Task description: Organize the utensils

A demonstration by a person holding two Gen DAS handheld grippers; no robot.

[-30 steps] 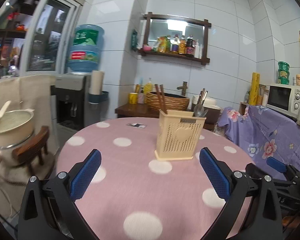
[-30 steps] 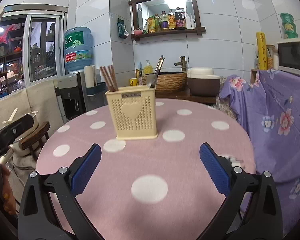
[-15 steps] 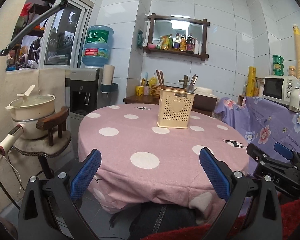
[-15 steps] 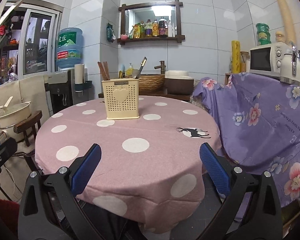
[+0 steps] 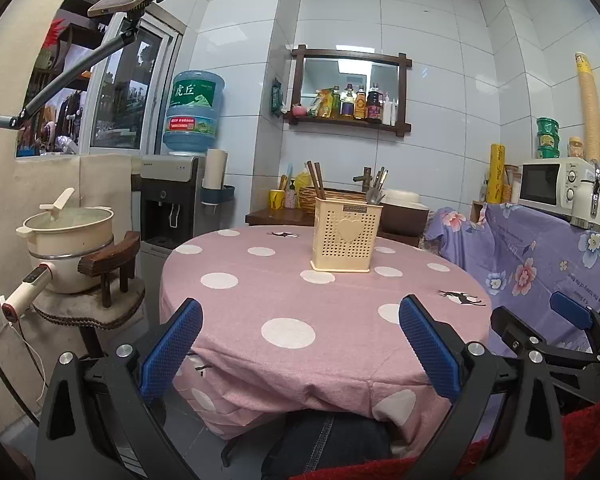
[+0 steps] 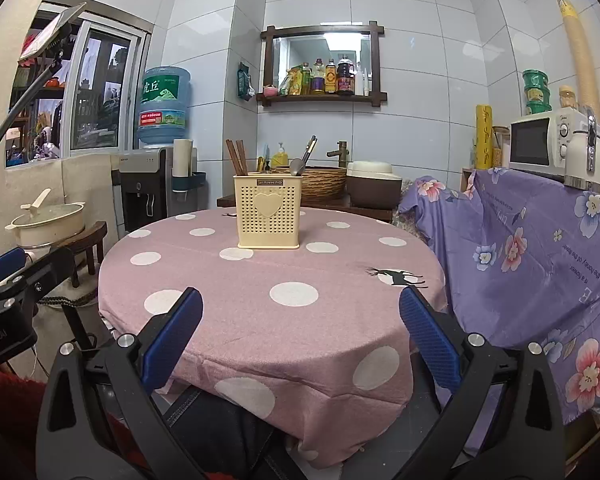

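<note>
**Both grippers wide apart and empty, utensil holder upright toward the far side of the round table**

The left gripper hung off the near edge of the table, its two blue-padded fingers spread wide with nothing between them. The right gripper sat in the same pose at the near edge, jaws wide and empty, its blue pads framing the pink polka-dot tablecloth. In the left wrist view the right gripper also showed at the right edge of the frame, just off the table's right side.

The cream utensil holder stood upright on the cloth, toward the far edge of the table and well apart from both grippers. Its perforated front carried a heart shape. Brown chopsticks rose from its left compartment, leaning slightly left; a metal spoon and other dark-handled utensils stood in its right side, tilted right. Which pieces made up that right bundle could not be told exactly.

Beyond the far edge stood a wooden side counter with a woven basket. A water dispenser stood to the left, a microwave to the right above a purple floral cloth. A person's denim-clad leg showed under the table's near edge.
</note>
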